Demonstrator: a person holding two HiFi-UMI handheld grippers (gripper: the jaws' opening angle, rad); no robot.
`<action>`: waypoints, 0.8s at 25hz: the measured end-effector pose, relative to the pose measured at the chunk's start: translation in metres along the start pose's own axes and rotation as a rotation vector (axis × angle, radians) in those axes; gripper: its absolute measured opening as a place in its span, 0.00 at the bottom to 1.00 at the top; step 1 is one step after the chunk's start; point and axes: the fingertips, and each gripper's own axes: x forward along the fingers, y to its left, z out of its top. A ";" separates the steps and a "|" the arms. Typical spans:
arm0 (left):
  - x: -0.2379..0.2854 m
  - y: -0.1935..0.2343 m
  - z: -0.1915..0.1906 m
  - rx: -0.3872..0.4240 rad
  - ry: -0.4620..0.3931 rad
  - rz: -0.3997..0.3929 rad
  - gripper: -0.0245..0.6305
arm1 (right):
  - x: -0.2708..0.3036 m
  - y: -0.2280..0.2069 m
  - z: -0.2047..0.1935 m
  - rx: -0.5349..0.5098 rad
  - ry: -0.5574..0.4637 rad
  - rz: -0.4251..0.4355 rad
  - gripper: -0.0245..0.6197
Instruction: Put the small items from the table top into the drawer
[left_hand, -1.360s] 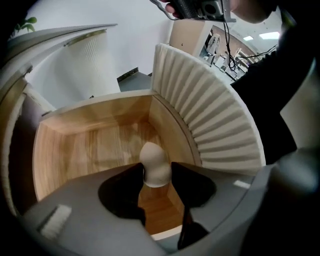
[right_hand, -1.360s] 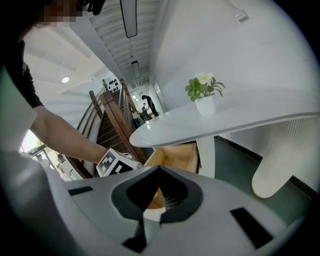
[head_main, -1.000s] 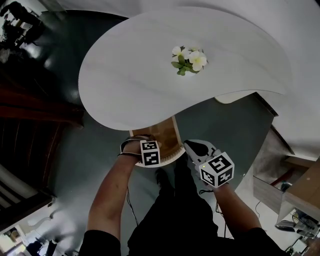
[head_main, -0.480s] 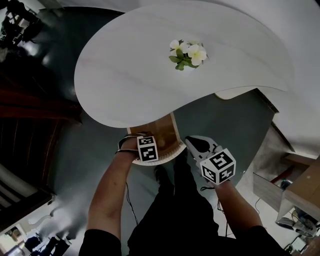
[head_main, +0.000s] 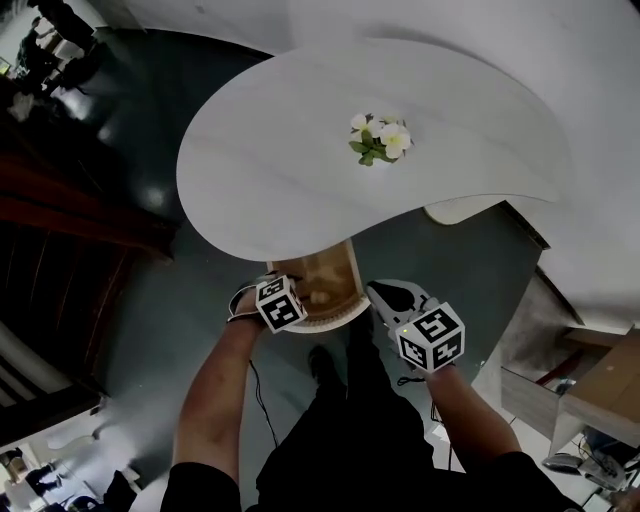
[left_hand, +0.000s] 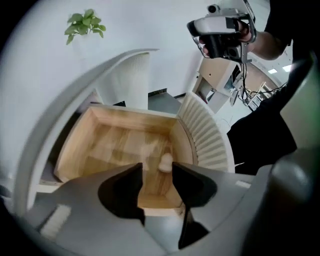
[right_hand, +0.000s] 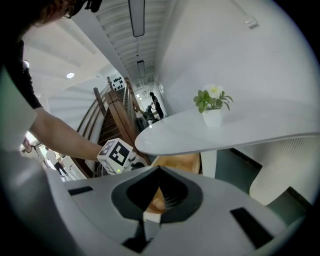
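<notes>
The wooden drawer stands pulled out under the white table. Its ribbed white front shows in the left gripper view. One small pale item lies on the drawer floor near the front right corner. My left gripper hovers over the drawer's front edge, open, with nothing between its jaws. In the head view this left gripper sits at the drawer's left front. My right gripper hangs just right of the drawer, shut and empty, with the same right gripper aimed toward the drawer.
A small white pot with a flowering plant stands on the table top. The table's ribbed white pedestal is to the right. A dark wooden stair rail runs on the left, and wooden furniture at the right edge.
My left gripper has shifted a little left along the drawer's front and its cube has turned. The right gripper has hardly moved. The head view has drifted slightly.
</notes>
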 end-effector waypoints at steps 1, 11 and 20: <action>-0.010 0.002 0.001 -0.014 -0.015 0.014 0.33 | -0.003 0.005 0.005 -0.010 -0.002 0.001 0.05; -0.107 -0.009 0.012 -0.234 -0.271 0.134 0.31 | -0.033 0.058 0.039 -0.073 -0.021 -0.011 0.05; -0.196 -0.050 0.021 -0.319 -0.510 0.154 0.19 | -0.057 0.116 0.056 -0.146 -0.023 -0.005 0.05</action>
